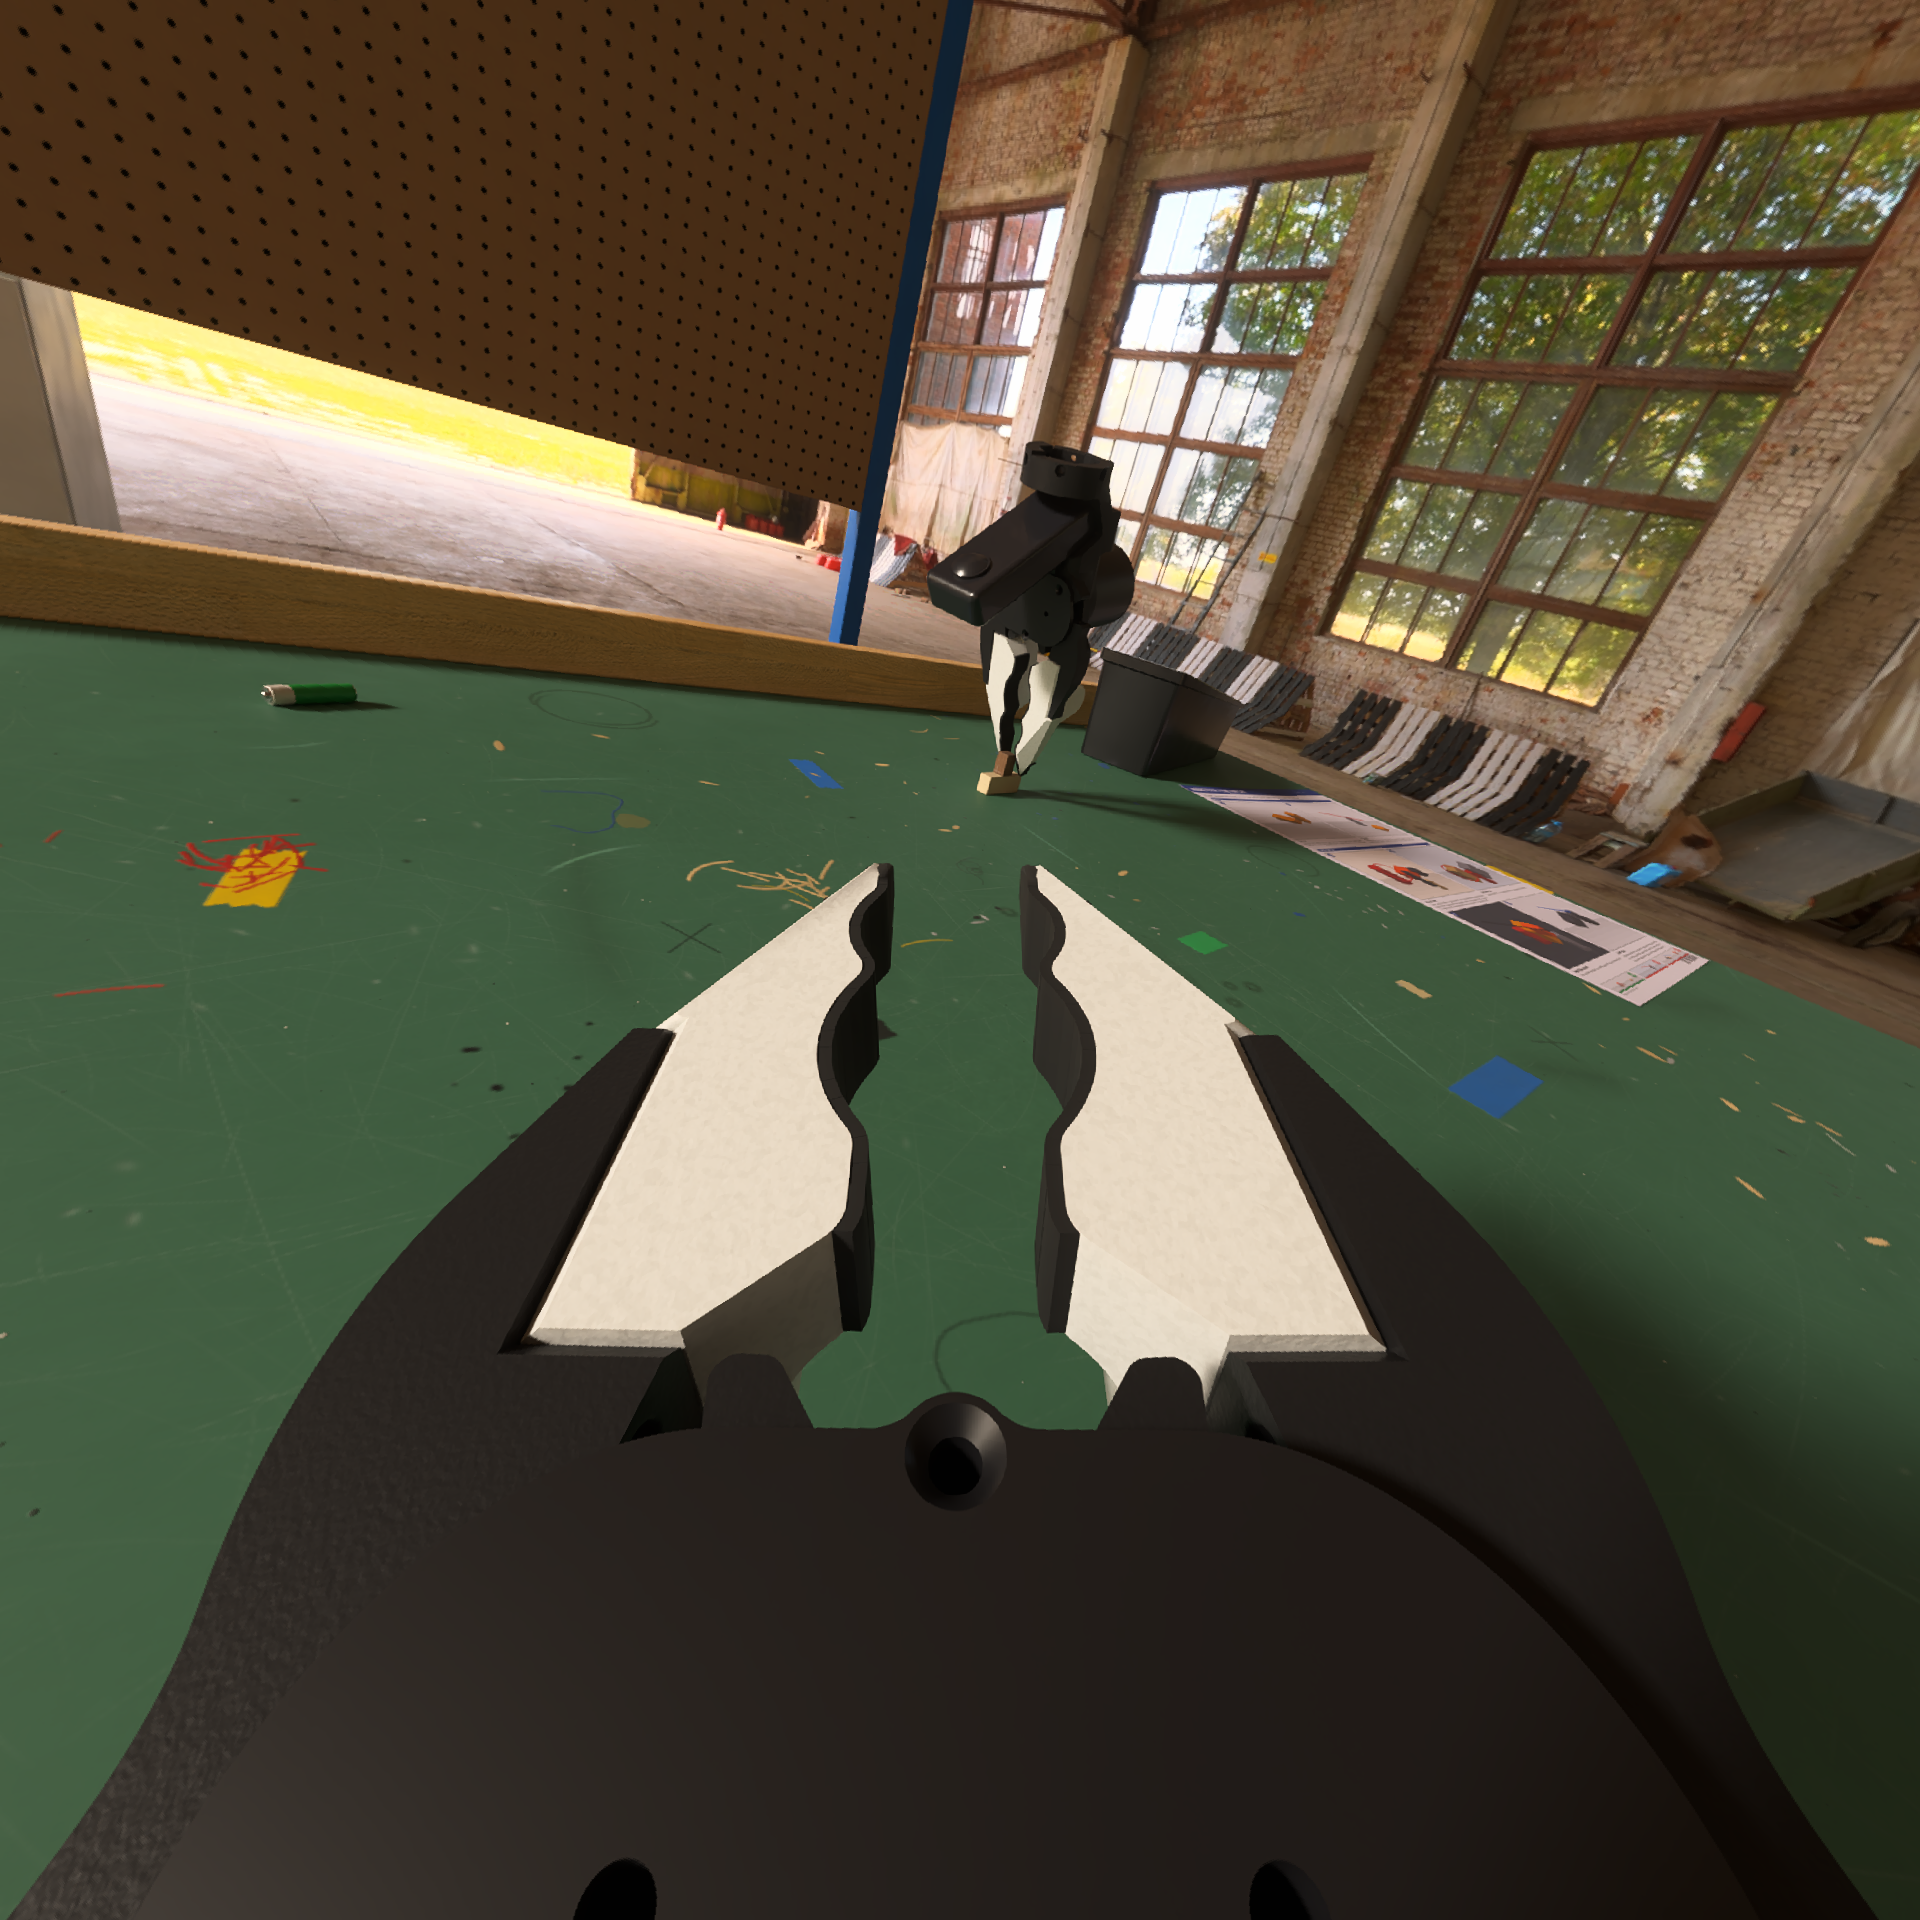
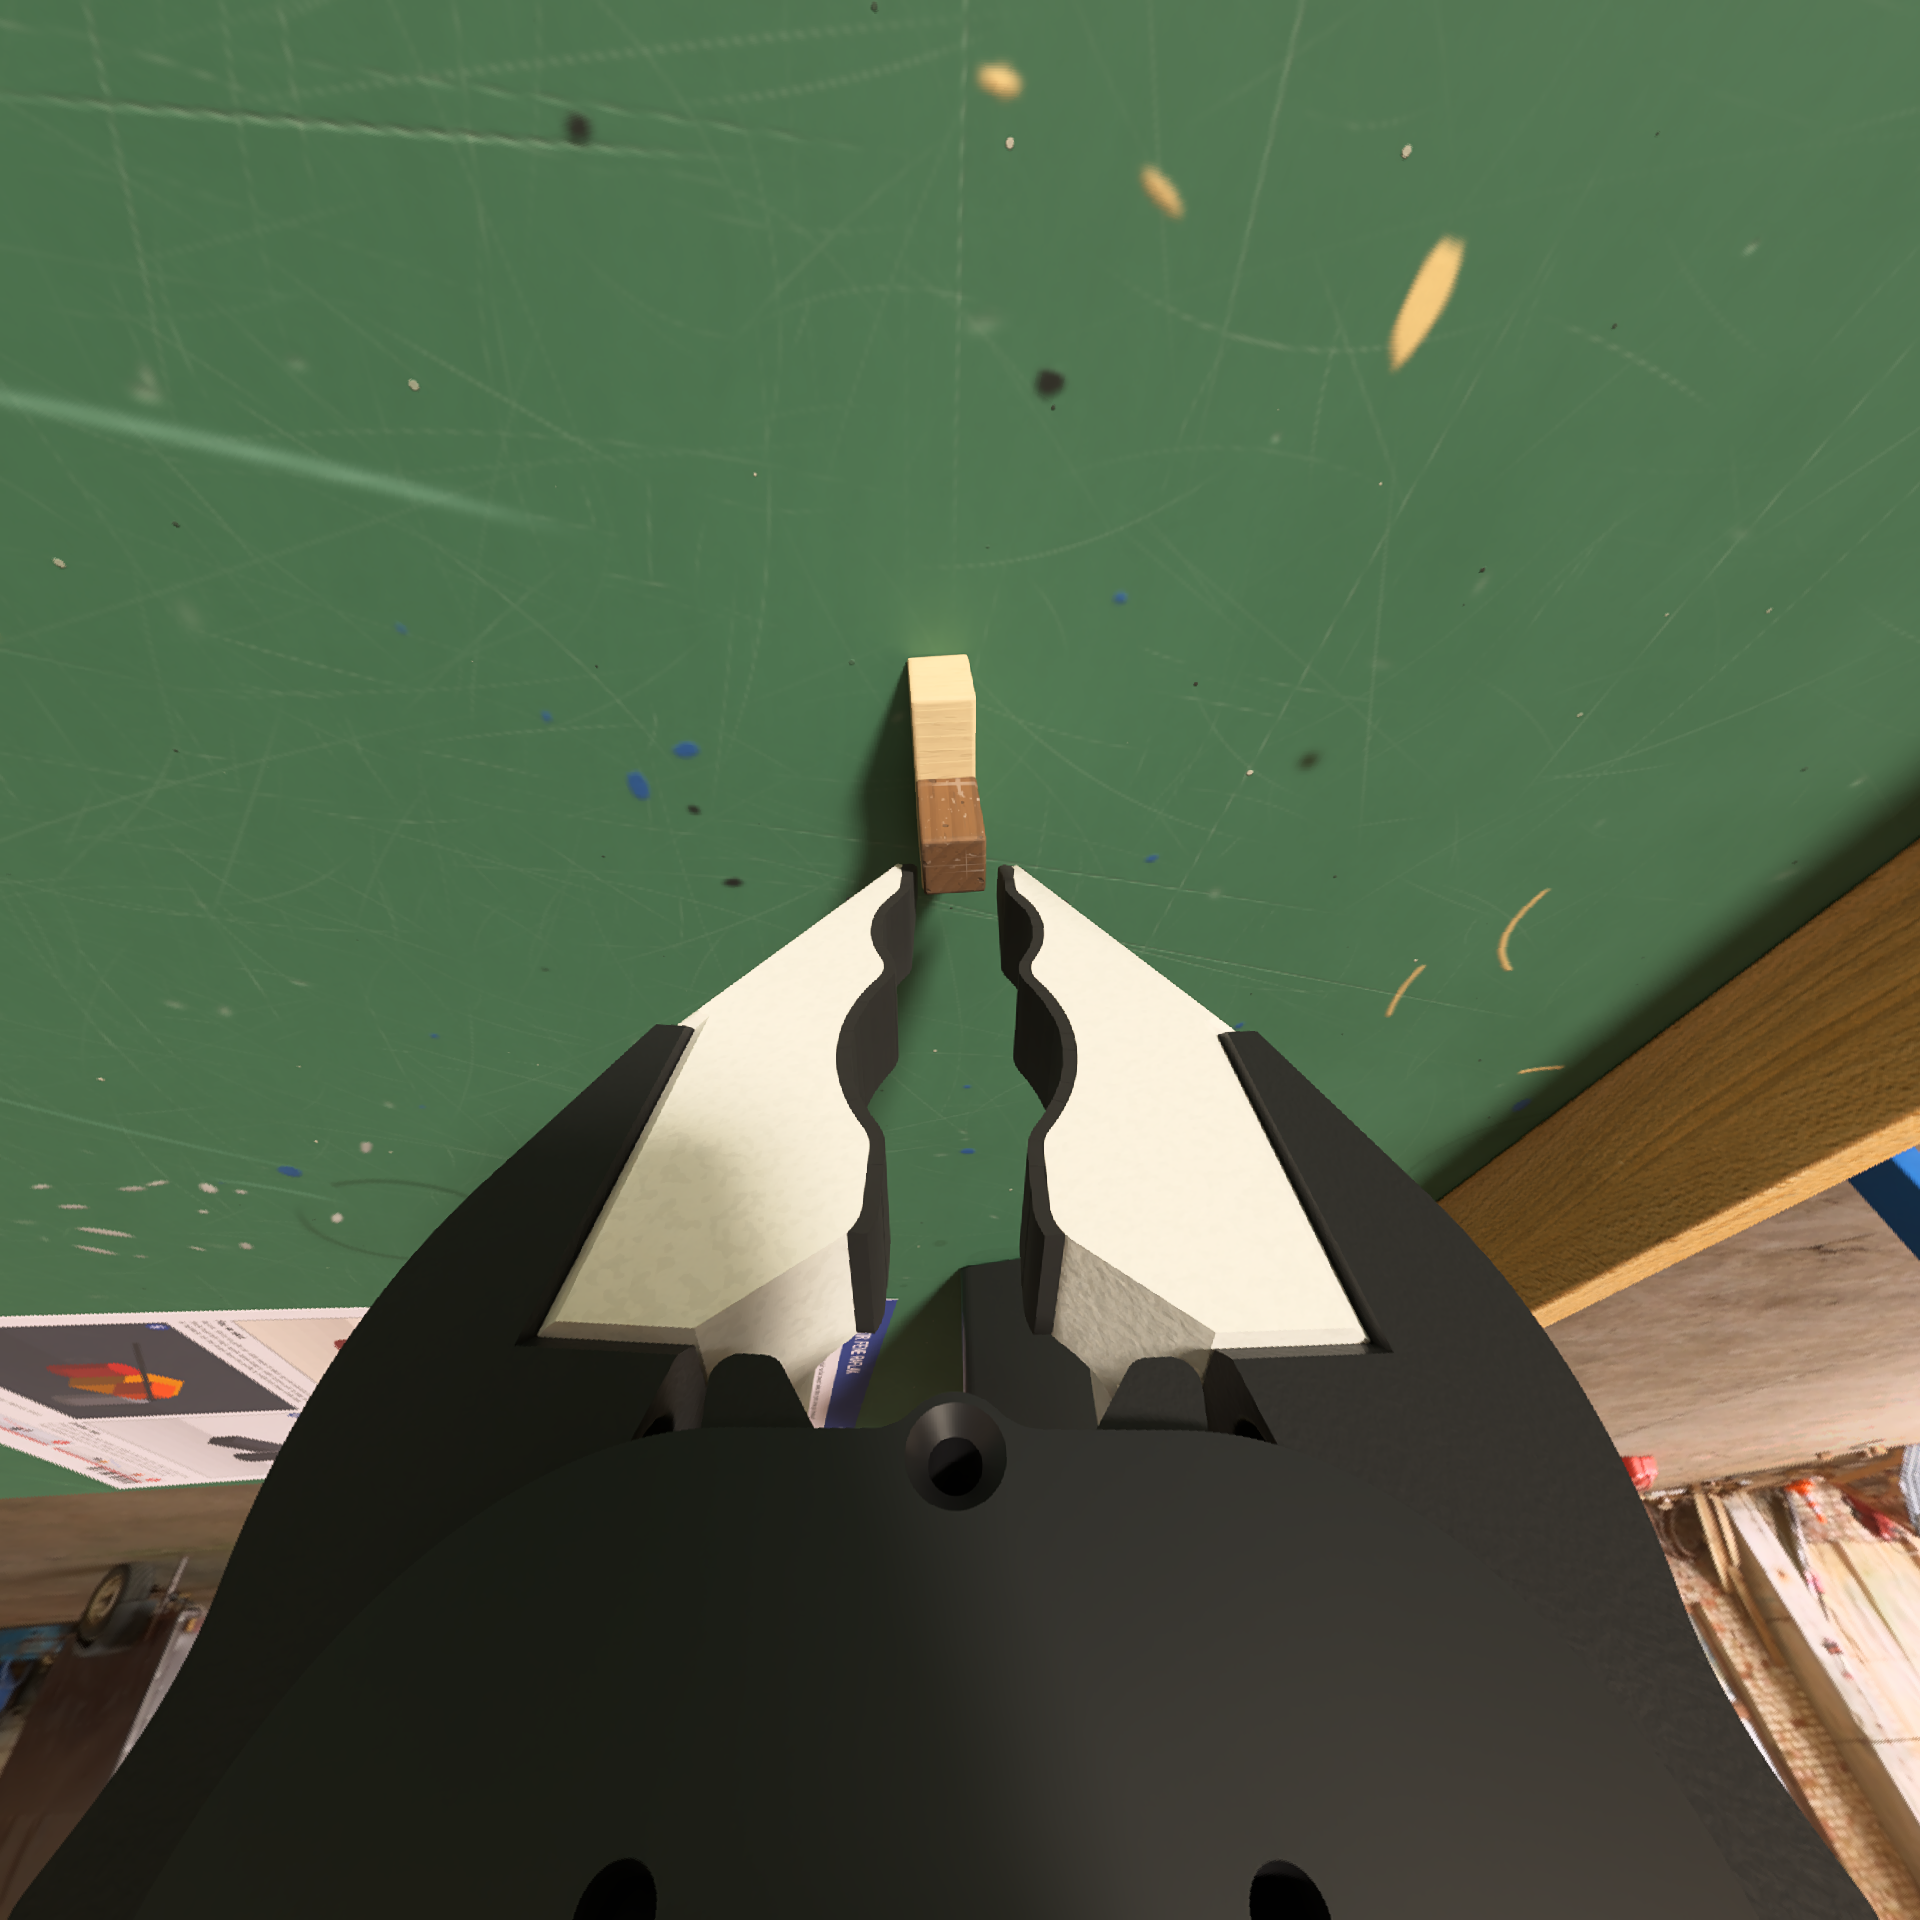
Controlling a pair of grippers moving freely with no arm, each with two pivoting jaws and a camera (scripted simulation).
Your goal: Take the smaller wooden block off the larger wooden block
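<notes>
In the right wrist view a small brown wooden block (image 2: 951, 836) stands on a larger pale wooden block (image 2: 941, 712) on the green mat (image 2: 416, 727). My right gripper (image 2: 954, 878) points down at them. It is open, its fingertips (image 2: 902, 883) flank the brown block's near end, and a small gap shows on each side. In the left wrist view the right gripper (image 1: 1023, 743) hangs far off over the pale block (image 1: 995, 785) and the brown block (image 1: 1004, 766). My left gripper (image 1: 956, 883) is open and empty, low over the mat, well short of the blocks.
A green lighter (image 1: 309, 694) lies at the far left. A black bin (image 1: 1153, 717) stands just behind the blocks. A printed sheet (image 1: 1455, 883) lies along the mat's right side. A wooden rim (image 1: 416, 613) bounds the mat, with a pegboard (image 1: 468, 208) above.
</notes>
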